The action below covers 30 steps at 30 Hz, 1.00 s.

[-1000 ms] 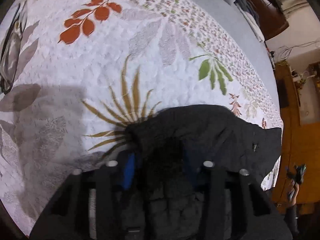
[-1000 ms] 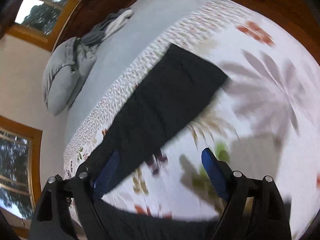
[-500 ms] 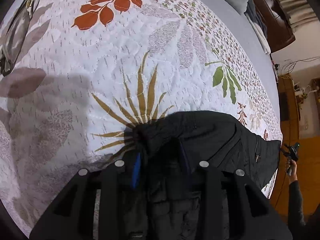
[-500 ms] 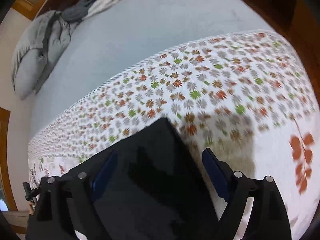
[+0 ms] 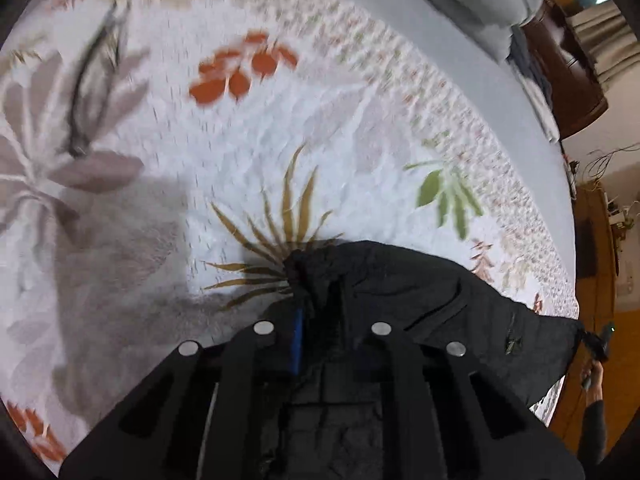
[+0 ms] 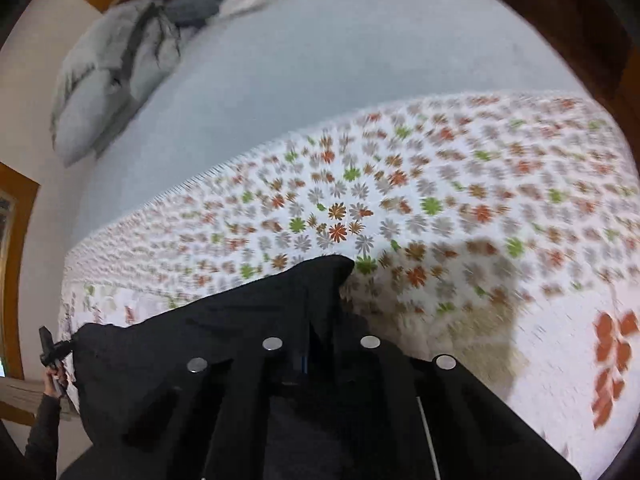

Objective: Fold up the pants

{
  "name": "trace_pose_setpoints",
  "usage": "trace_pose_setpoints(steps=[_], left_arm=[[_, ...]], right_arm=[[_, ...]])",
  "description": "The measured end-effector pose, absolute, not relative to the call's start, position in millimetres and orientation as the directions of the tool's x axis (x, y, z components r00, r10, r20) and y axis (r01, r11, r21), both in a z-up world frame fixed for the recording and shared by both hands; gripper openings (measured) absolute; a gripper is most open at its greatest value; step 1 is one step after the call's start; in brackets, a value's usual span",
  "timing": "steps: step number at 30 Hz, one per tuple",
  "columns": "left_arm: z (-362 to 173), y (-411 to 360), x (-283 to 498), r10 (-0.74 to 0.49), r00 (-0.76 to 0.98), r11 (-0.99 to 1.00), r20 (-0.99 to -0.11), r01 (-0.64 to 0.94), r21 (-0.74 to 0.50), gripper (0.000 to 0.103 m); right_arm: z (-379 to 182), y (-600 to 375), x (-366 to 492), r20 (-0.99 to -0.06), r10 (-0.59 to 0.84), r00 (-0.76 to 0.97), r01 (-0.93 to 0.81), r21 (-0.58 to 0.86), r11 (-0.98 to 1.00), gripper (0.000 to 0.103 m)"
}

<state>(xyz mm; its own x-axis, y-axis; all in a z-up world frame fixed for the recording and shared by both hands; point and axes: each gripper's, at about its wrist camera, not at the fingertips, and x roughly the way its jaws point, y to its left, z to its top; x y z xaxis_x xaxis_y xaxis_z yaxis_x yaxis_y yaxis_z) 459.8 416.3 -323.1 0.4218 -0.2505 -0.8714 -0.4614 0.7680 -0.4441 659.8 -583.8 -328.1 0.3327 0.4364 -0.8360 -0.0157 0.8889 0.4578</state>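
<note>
The black pants lie on a white quilt with leaf prints. My left gripper is shut on a corner of the pants, and the cloth bunches between its blue-padded fingers. In the right wrist view my right gripper is shut on another corner of the black pants, whose tip pokes up past the fingers over the flowered border of the quilt. The pants spread left from there toward the bed's edge.
A grey sheet covers the far part of the bed, with grey pillows and bedding piled at its head. Wooden furniture and a wooden floor stand beyond the bed's right side. A person's hand with a device shows at the edge.
My right gripper, open over the pants half a second ago, has shut on a corner of them. My left gripper has kept its hold while its view shifted over the quilt, blurred.
</note>
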Motion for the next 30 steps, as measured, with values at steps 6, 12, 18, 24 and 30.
trace_pose_setpoints(steps=[6, 12, 18, 24, 30], left_arm=[[-257, 408, 439, -0.228, 0.512, 0.773, -0.828, -0.422, -0.474, 0.012], [-198, 390, 406, -0.233, 0.572, 0.79, -0.787, -0.361, -0.496, 0.012], [-161, 376, 355, -0.244, 0.607, 0.793, -0.757, -0.324, -0.515, 0.012], [-154, 366, 291, -0.237, 0.598, 0.806, -0.766, -0.319, -0.499, 0.012], [-166, 358, 240, -0.213, 0.579, 0.82, -0.787, -0.332, -0.467, 0.012]], right_arm=[[-257, -616, 601, -0.805, 0.415, 0.424, -0.013, 0.453, 0.891, 0.006], [-208, -638, 527, -0.785, 0.386, 0.485, -0.003, 0.44, 0.898, 0.005], [-199, -653, 420, -0.774, 0.349, 0.528, 0.042, 0.435, 0.9, 0.003], [-201, -667, 324, -0.735, 0.34, 0.586, 0.094, 0.479, 0.873, 0.002], [-210, -667, 236, -0.7, 0.328, 0.634, 0.139, 0.521, 0.842, 0.001]])
